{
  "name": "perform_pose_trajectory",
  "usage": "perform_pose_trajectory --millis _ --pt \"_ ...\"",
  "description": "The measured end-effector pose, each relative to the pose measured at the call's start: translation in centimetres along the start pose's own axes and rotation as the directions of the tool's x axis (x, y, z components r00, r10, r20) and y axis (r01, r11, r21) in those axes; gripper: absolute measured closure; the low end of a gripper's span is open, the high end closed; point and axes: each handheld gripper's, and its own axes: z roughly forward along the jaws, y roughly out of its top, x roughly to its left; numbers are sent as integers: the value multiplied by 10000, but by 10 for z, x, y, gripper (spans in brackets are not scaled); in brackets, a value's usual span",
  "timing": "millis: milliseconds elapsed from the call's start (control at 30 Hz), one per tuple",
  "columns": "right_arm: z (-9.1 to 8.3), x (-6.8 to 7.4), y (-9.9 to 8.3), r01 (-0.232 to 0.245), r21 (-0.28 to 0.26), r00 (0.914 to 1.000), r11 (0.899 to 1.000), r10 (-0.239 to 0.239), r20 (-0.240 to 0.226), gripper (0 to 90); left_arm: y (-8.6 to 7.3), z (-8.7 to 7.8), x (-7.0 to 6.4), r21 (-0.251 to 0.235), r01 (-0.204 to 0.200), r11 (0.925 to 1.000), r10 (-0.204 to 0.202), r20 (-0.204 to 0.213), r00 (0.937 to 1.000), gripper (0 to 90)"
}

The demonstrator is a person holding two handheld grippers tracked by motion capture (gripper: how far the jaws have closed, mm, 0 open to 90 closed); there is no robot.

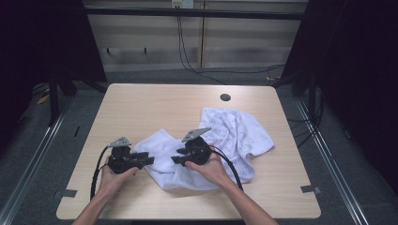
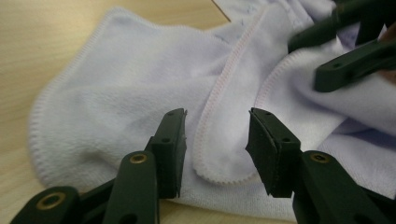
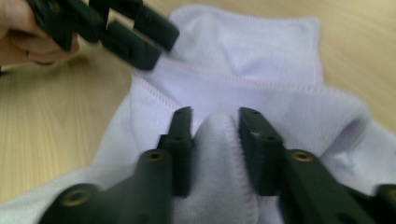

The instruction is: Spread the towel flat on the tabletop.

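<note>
White towel (image 1: pixel 220 145) crumpled on the worktop (image 1: pixel 141 108), right of centre. Left hand-held gripper (image 2: pixel 215 140) released, jaws apart over a hemmed corner. Right hand-held gripper (image 3: pixel 215 140) straddling a raised fold; grip on it impossible to tell.

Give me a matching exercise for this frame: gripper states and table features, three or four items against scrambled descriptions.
Things:
1. left gripper
2. right gripper
3. white towel
4. round hole

Descriptions:
A. crumpled on the wooden table
B. jaws set on either side of a hemmed fold
C. dark, near the table's far edge
D. open over a stitched edge, nothing between the jaws

Pairs: 1-D, 2-B, 3-A, 4-C
</note>
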Motion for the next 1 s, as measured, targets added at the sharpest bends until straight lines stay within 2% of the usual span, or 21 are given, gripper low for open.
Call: perform_pose_trajectory --millis 33,67,167,200,267,333,467,567,633,733,800,867,1000 --pt "-5 -1 -8 34 78 9998 10000 -36 182 843 0 -2 2 -52 22 10000 -22 -20 10000 549" --pt "-5 -1 -8 34 78 9998 10000 -36 182 843 0 -4 3 -212 168 9996 -169 -72 9998 549" --pt "-29 -6 -19 -189 -317 9992 9993 200 354 863 -1 -3 8 -186 375 9991 -379 -184 9991 544" --pt "-48 -11 -26 -323 -668 9978 9972 361 560 866 -1 -3 8 -126 322 9994 -325 -219 9992 544" --pt "-60 -17 -31 -450 -757 9953 9961 512 817 866 -2 1 8 77 438 9990 -435 -404 9982 546" --pt "-71 -26 -39 -637 -804 9915 9947 722 1079 867 -2 2 7 214 331 9992 -320 -484 9983 548" --pt "-80 -40 -52 -897 -832 9835 9925 1015 1497 863 -3 2 5 167 396 9991 -385 -598 9975 554" --pt "-86 -48 -59 -1089 -700 9765 9916 1199 1793 855 -4 5 4 389 364 9986 -338 -639 9974 571" --pt "-89 -49 -63 -1061 -645 9751 9923 1165 1886 852 -5 9 3 724 147 9973 -111 -502 9987 586" --pt "-95 -49 -70 -987 -355 9730 9945 1039 2059 846 -6 14 -1 962 28 9954 -5 -239 9997 588" --pt "-97 -50 -76 -1033 -141 9712 9945 1039 2145 815 -5 15 -3 1070 -176 9941 202 -236 9995 588" --pt "-98 -51 -79 -1128 -198 9718 9934 1144 2061 758 -5 16 -3 1057 -90 9944 116 -232 9997 587" --pt "-101 -53 -71 -1010 -446 9675 9939 1086 2282 637 -4 17 -2 1088 -89 9940 115 -235 9997 593"
